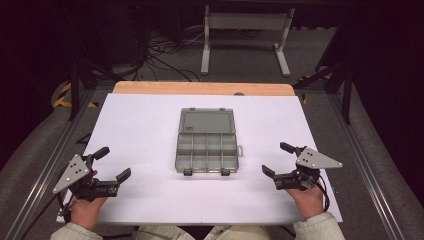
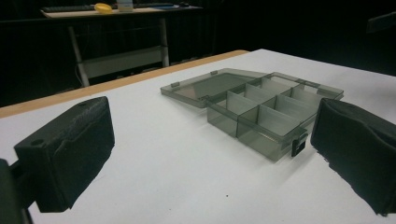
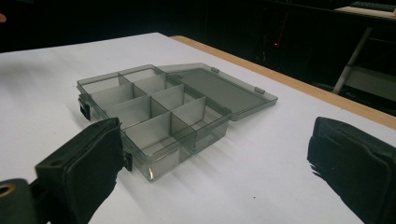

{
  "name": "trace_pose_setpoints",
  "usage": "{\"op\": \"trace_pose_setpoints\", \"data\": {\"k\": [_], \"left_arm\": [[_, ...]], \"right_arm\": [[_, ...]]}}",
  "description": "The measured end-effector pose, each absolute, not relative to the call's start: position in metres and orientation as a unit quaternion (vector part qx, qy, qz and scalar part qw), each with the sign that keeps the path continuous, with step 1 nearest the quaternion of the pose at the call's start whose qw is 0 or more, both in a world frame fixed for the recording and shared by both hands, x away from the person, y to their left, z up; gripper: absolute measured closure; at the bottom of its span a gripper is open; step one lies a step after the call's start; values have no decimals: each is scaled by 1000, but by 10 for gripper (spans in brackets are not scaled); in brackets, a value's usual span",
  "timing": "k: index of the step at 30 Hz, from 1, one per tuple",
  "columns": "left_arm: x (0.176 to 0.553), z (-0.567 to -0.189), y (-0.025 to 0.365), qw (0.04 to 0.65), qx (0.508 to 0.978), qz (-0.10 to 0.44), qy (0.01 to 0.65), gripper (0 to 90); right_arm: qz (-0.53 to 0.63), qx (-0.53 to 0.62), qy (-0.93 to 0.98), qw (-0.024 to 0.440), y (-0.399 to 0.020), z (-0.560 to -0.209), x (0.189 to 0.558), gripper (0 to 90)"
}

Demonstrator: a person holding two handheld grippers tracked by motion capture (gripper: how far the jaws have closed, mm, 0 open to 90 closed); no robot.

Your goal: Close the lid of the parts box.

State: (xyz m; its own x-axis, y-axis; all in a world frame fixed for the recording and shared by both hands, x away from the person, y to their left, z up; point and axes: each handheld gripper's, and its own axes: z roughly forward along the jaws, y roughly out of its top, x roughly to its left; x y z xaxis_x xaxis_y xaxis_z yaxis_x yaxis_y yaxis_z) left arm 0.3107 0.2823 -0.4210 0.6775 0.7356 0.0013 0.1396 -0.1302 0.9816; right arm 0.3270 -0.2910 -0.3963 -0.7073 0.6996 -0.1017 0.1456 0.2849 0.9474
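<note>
**Both tongs wide, box open between them**

My left tongs [image 1: 111, 164] stand wide apart with nothing between the pads and nothing touched; they hover over the near left part of the white bench [image 1: 140, 125]. In the left gripper view the two black pads [image 2: 70, 149] frame bare bench top, with the box beyond them toward the right pad. My right tongs [image 1: 278, 159] are just as wide and just as empty, over the near right part of the bench. In the right gripper view the left pad [image 3: 84, 163] overlaps the near corner of the box in the picture, but the high view shows those tongs well apart from it.

The compartment box [image 1: 206, 152] sits in the middle of the bench, between my two hands and farther out than both. It is smoky clear plastic and lies open: the lid [image 1: 207, 121] is folded back flat on the far side, and the divided tray faces up on the near side. The tray's long axis runs left to right; its hinge edge is far and its two dark latches [image 1: 188, 172] point near, toward me. The compartments look empty.

There is a small raised mark on the lid's near left corner, too small for me to read.
</note>
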Motion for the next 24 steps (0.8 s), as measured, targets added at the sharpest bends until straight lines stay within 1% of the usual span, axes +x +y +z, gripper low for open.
{"op": "trace_pose_setpoints", "data": {"k": [9, 13, 19, 24], "left_arm": [[313, -421, 280, 577, 710, 246, 320, 2], [314, -422, 279, 582, 705, 242, 324, 3], [317, -420, 276, 576, 711, 239, 324, 8], [330, -418, 269, 573, 709, 227, 342, 15]], "right_arm": [[517, 274, 769, 257, -287, -398, 329, 67], [515, 271, 772, 255, -286, -397, 329, 71], [514, 274, 773, 251, -285, -396, 332, 73], [506, 274, 779, 248, -277, -390, 340, 73]]}}
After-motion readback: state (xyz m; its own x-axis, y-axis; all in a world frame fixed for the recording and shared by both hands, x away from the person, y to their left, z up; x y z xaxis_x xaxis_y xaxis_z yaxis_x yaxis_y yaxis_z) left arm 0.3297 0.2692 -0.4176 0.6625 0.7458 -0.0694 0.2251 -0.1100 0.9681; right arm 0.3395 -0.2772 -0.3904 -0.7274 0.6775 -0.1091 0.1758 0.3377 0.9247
